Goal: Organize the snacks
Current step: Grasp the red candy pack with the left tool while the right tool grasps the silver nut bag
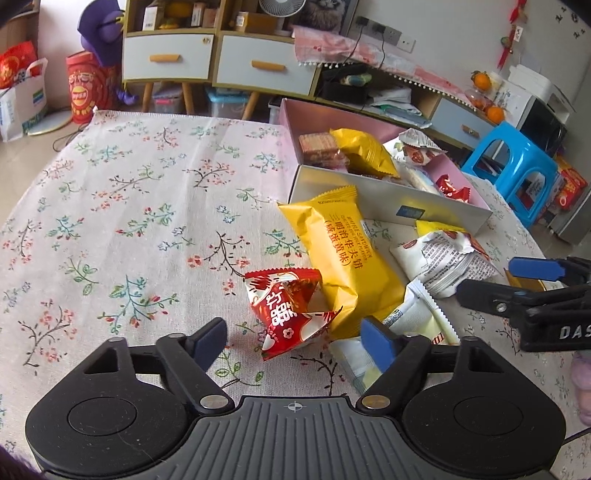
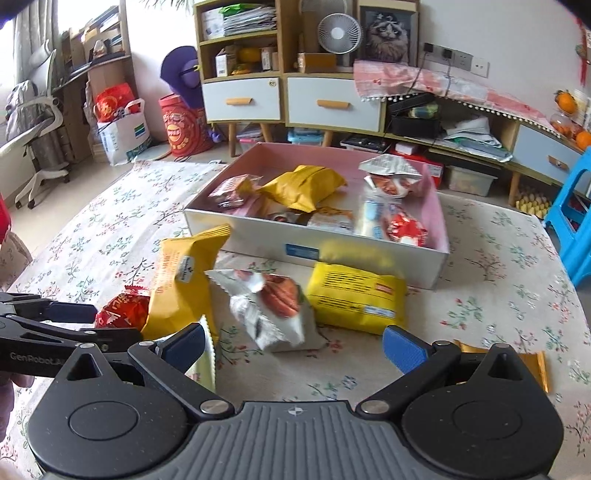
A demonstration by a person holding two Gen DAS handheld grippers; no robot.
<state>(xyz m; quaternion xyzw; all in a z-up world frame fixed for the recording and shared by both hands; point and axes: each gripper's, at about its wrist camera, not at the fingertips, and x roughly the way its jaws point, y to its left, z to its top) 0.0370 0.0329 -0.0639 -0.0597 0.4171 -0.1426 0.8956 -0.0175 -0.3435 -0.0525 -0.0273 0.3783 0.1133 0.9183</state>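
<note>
One crinkled red snack packet (image 1: 291, 310), white-printed.

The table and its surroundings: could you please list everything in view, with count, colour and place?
Box: one, white outside, pink inside, far side of table, holds several snacks.
Yellow packs: two on table, and; one in box.
Red packet: one, between left jaws, pads not touching.
White packs: one crumpled, mid table; one near left gripper.
Gold wrapper: one, table's right.
Tablecloth: one, floral.
Stool: one, blue, right of table.
Cabinets: white drawers, behind.
Fan: one, white, on cabinet.
Left gripper: open.
Right gripper: open, empty.
</note>
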